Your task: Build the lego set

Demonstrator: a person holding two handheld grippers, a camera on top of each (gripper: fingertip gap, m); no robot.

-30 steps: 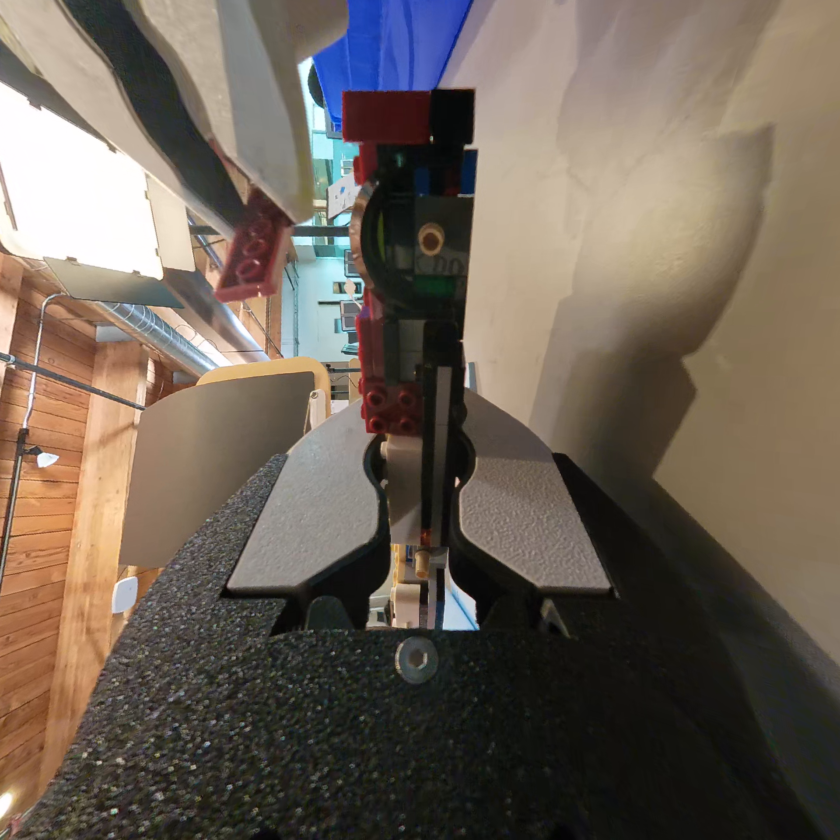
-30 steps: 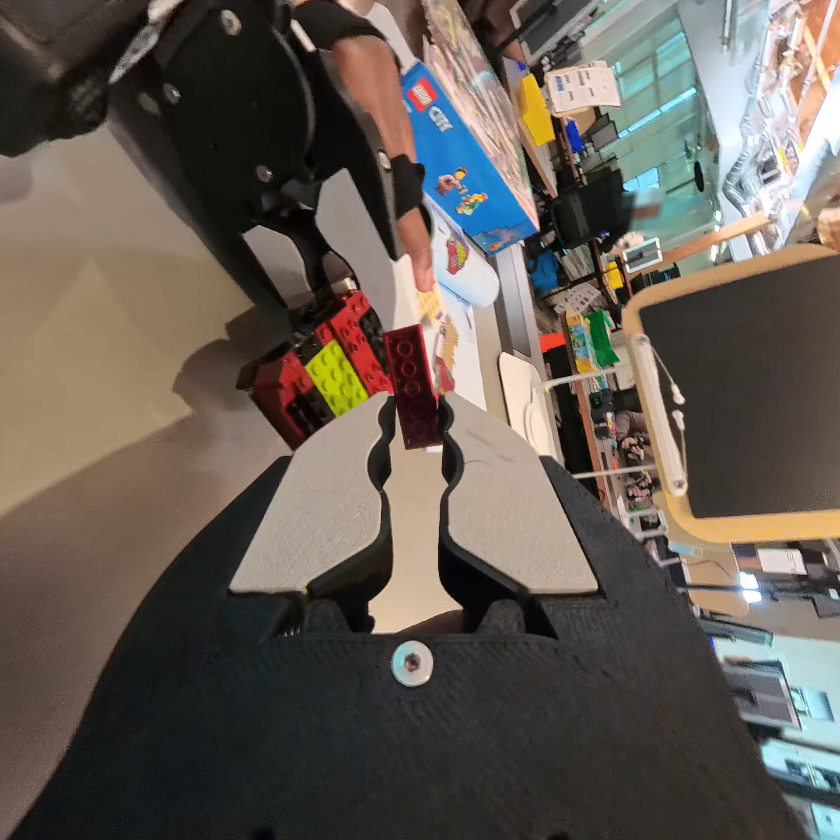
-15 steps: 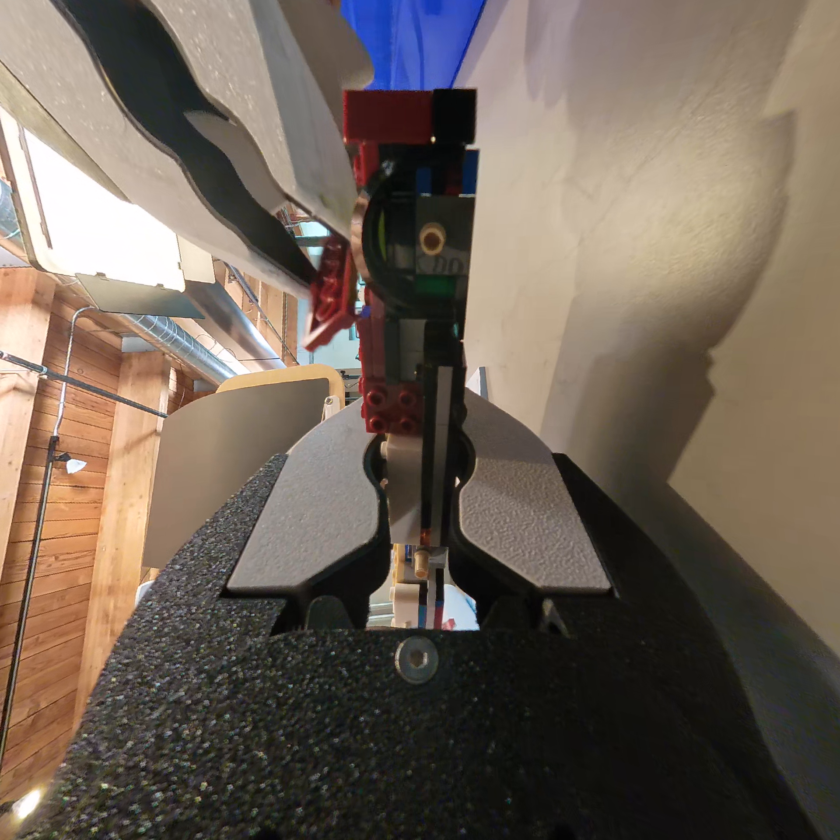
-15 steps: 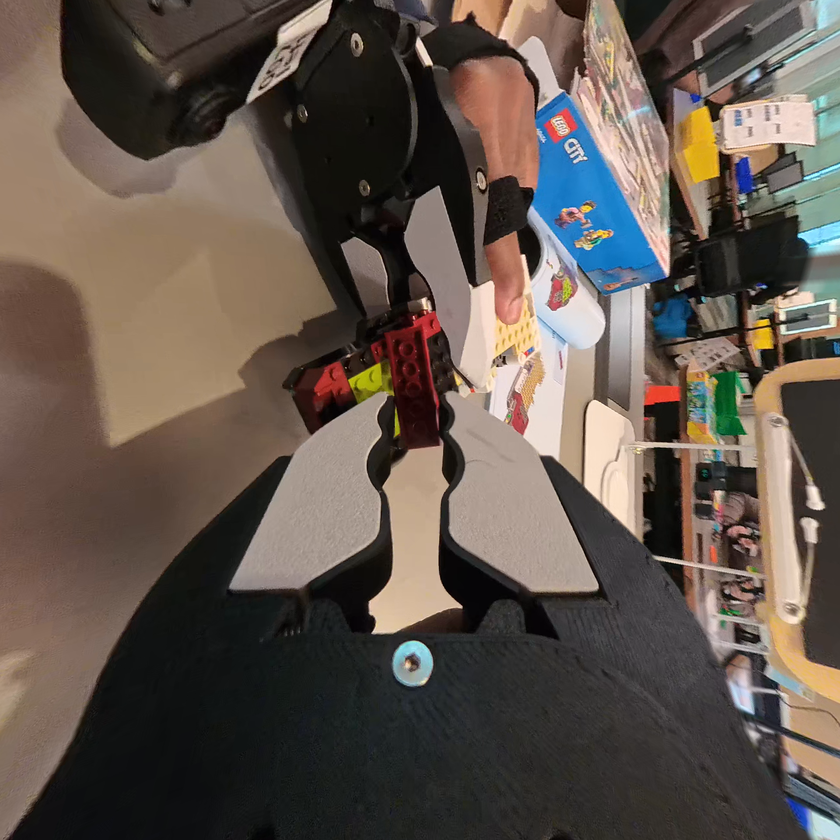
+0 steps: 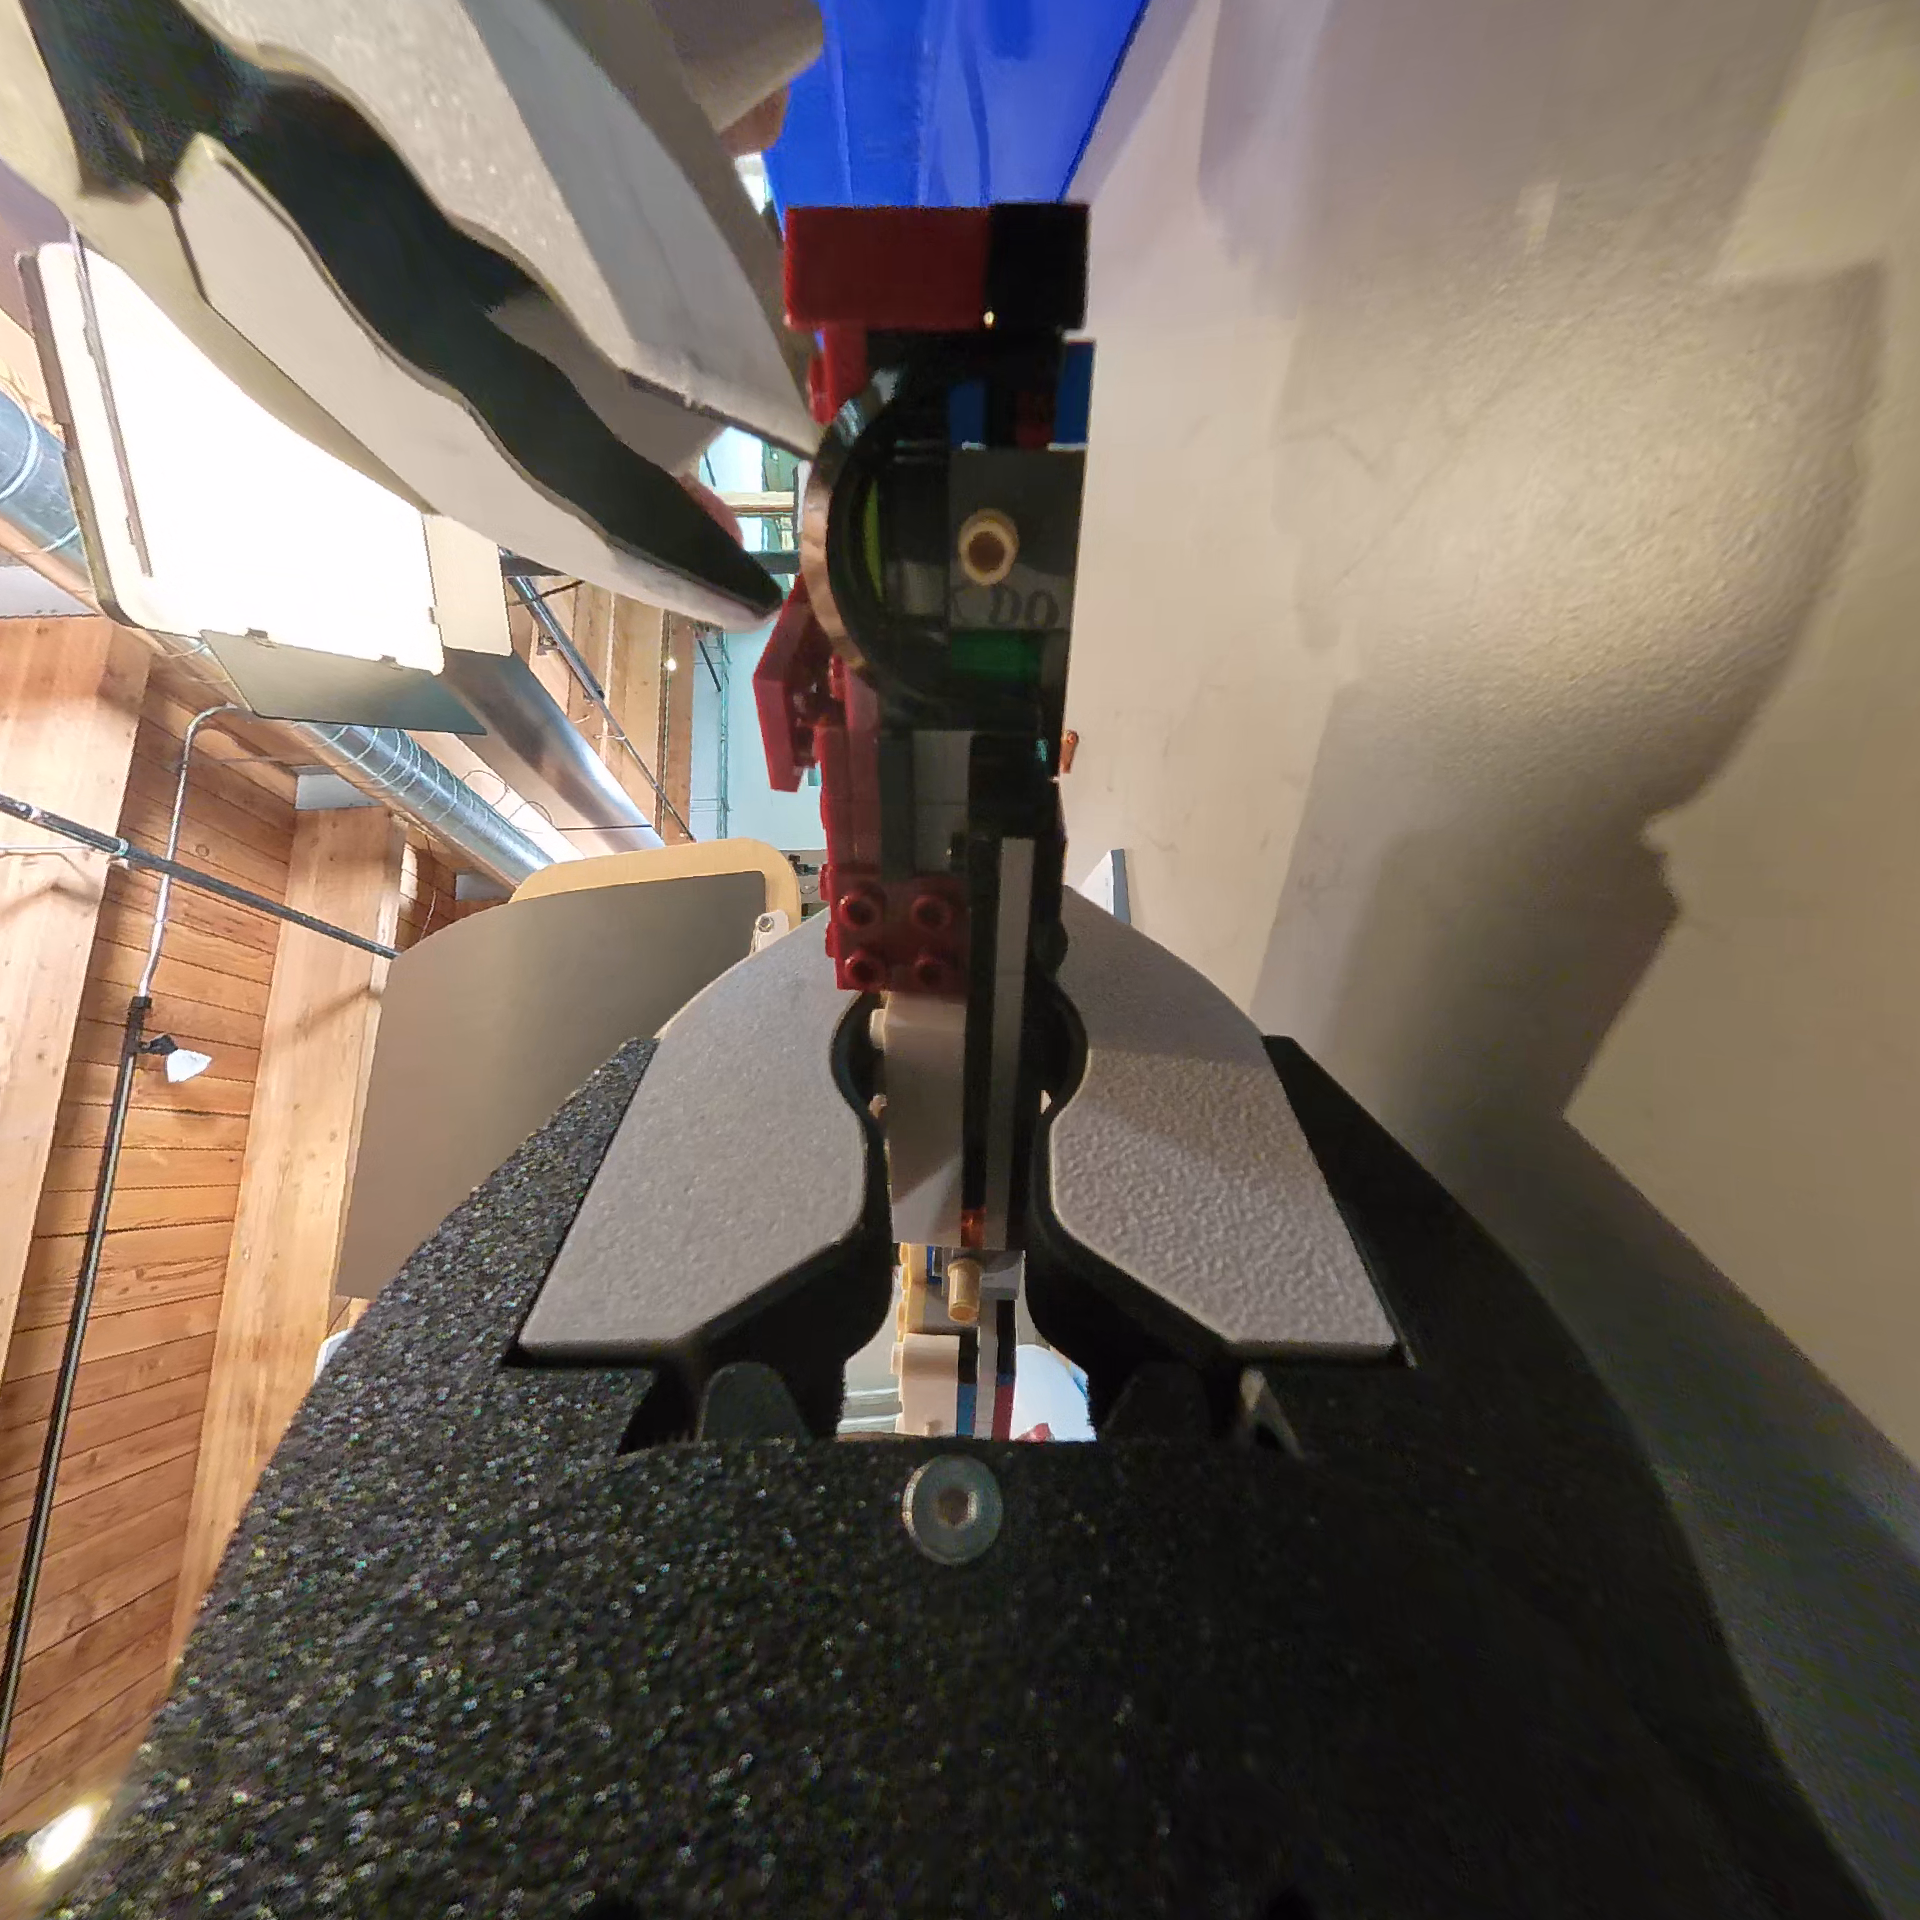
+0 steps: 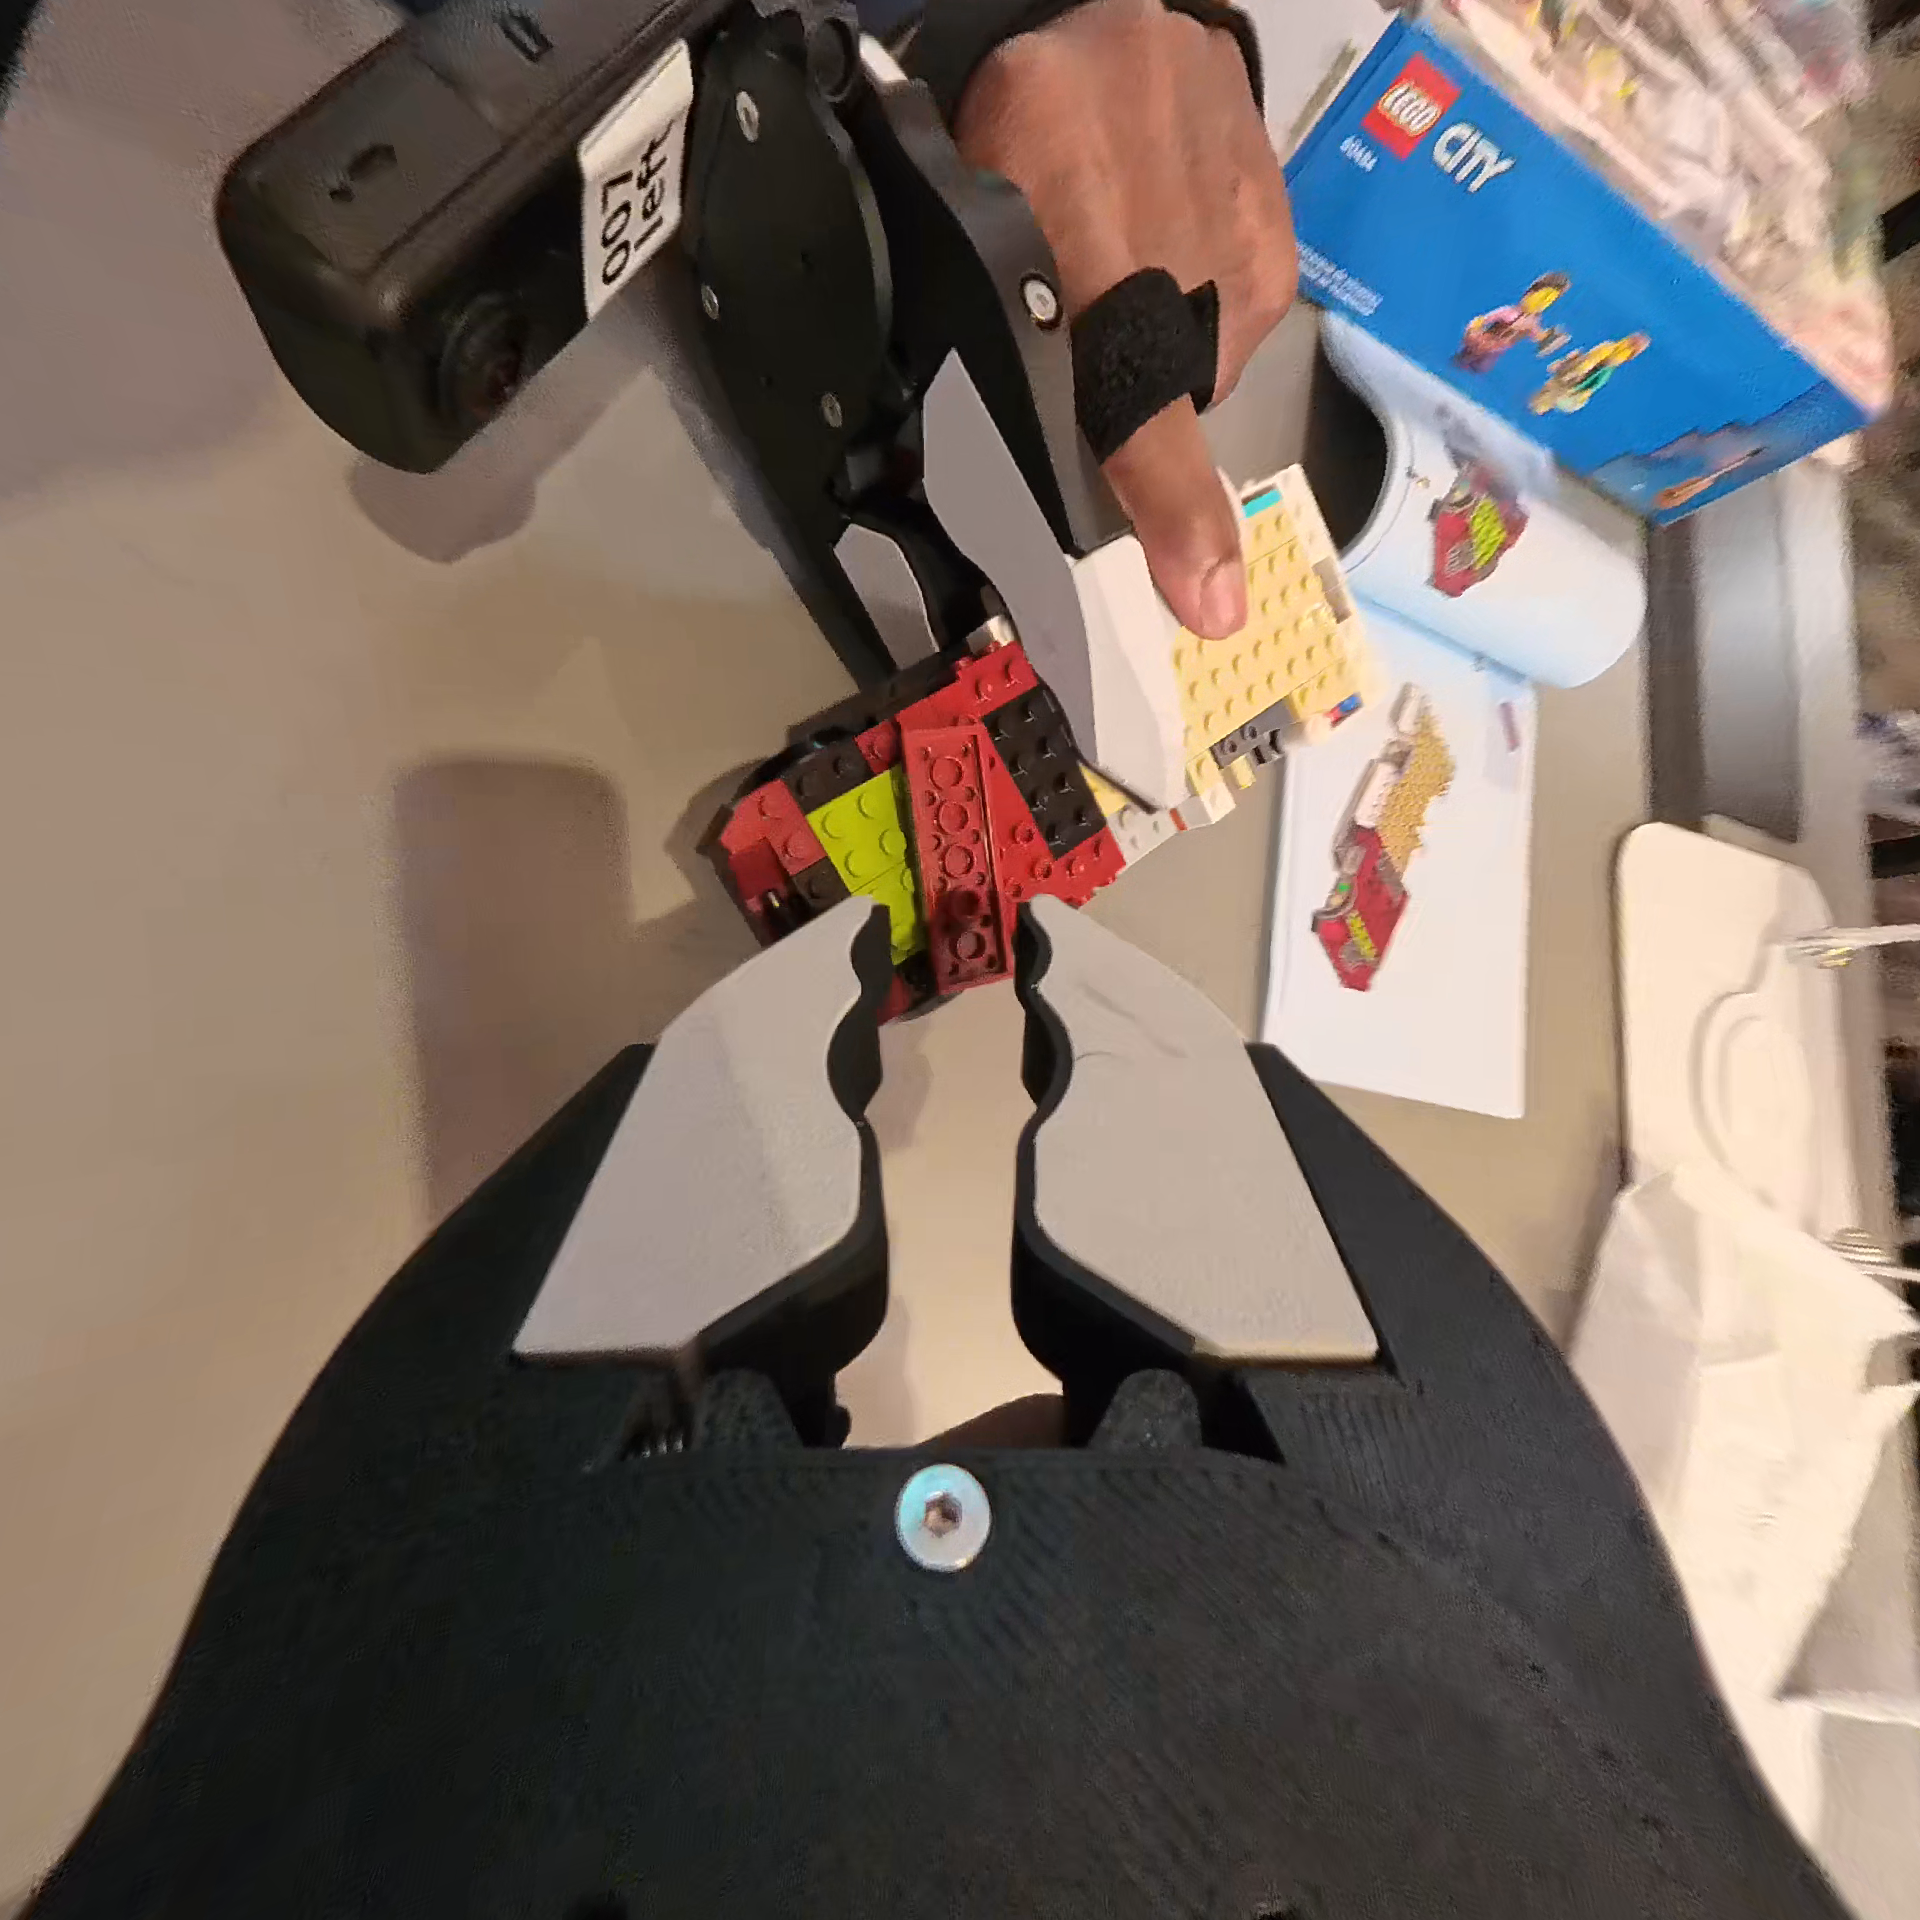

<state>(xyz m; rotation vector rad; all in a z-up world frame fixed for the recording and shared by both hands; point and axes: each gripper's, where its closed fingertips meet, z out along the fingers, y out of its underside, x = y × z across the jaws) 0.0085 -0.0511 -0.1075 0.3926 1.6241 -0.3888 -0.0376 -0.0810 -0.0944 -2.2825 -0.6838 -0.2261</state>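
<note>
On a beige table (image 6: 260, 935), the left gripper (image 5: 961, 1039) clamps a brick model (image 5: 935, 582); the right gripper (image 6: 940, 935) stands parted around a dark-red plate (image 6: 956, 862).

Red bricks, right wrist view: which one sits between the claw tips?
The long dark-red plate, lying lengthwise over the model; the other red bricks sit flush in the model beside it.

My left gripper (image 5: 961, 997) and right gripper (image 6: 940, 940): grainy black printed bodies, pale grey contoured fingers (image 6: 727, 1143), one silver hex screw (image 6: 940, 1519) each. My hand (image 6: 1132, 208) wears a black finger strap (image 6: 1143, 353).
</note>
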